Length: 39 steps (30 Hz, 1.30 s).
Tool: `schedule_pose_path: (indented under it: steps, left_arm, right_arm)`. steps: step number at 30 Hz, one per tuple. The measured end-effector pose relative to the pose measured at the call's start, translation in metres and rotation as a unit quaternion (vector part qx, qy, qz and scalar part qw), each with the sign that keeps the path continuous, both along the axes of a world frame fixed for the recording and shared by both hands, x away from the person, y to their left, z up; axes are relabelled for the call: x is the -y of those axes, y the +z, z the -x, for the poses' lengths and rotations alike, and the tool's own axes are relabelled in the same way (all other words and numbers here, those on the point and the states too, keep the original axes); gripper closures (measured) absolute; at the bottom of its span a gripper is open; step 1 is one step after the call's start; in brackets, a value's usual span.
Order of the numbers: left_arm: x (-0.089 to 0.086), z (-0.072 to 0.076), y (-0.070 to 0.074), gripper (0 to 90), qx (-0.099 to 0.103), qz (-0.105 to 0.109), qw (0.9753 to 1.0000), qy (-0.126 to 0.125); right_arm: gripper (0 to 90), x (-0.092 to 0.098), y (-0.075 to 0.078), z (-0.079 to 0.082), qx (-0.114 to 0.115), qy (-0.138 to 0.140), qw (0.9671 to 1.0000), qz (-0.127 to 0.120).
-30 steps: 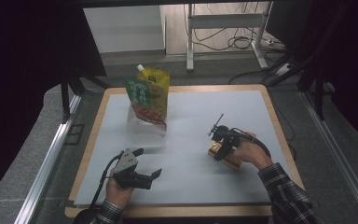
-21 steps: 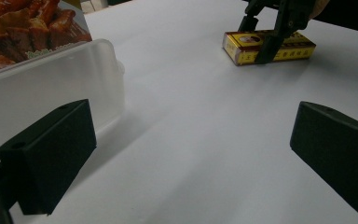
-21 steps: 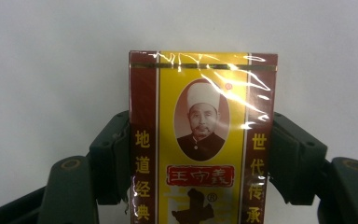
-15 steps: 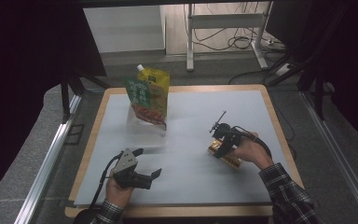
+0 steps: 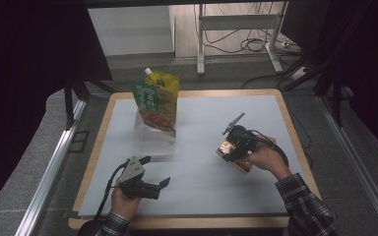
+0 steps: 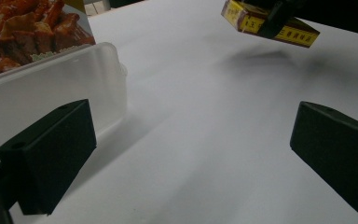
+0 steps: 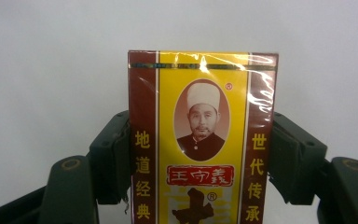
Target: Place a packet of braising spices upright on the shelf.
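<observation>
Over the last second your right tongs have drifted slightly toward your side of the bench, clenched on the yellow-and-maroon packet and holding it clear of the surface; read this as a carry under way, not a placement. Your left tongs hold their place, released and empty, near the translucent tub carrying the green-and-yellow snack pouch. The packet bears a portrait, the characters 王守義, 地道经典 and 世代传承; the pouch lettering is too small to read.
</observation>
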<state>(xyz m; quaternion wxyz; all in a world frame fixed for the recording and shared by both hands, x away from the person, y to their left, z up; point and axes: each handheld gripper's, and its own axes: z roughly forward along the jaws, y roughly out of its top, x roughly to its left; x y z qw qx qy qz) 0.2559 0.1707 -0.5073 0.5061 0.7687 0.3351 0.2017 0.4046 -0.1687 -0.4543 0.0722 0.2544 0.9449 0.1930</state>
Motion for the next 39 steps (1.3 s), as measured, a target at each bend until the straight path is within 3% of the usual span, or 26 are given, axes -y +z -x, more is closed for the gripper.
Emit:
schedule_pose_path:
  steps: [8,19,25,35,39]
  left_arm:
    - [0.000,0.000,0.000,0.0,0.001,0.000,1.0000,0.001]
    - [-0.002,0.002,0.002,0.0,0.002,-0.002,1.0000,0.005]
    - [-0.003,0.007,0.003,0.0,0.009,-0.021,0.9997,0.007]
    - [-0.004,0.009,0.003,0.0,0.009,-0.024,0.9996,0.010]
    - [-0.004,0.009,0.003,0.0,0.009,-0.027,0.9996,0.009]
  right_arm:
    - [32.2,0.002,0.010,0.004,0.033,0.003,0.9973,-0.065]
    - [32.2,0.003,0.021,0.007,0.082,-0.003,0.9870,-0.138]
    - [32.2,-0.002,0.026,0.008,0.104,-0.001,0.9778,-0.182]
    - [32.2,-0.028,0.032,0.009,0.135,0.013,0.9634,-0.231]
    - [32.2,-0.039,0.032,0.007,0.142,0.019,0.9561,-0.256]
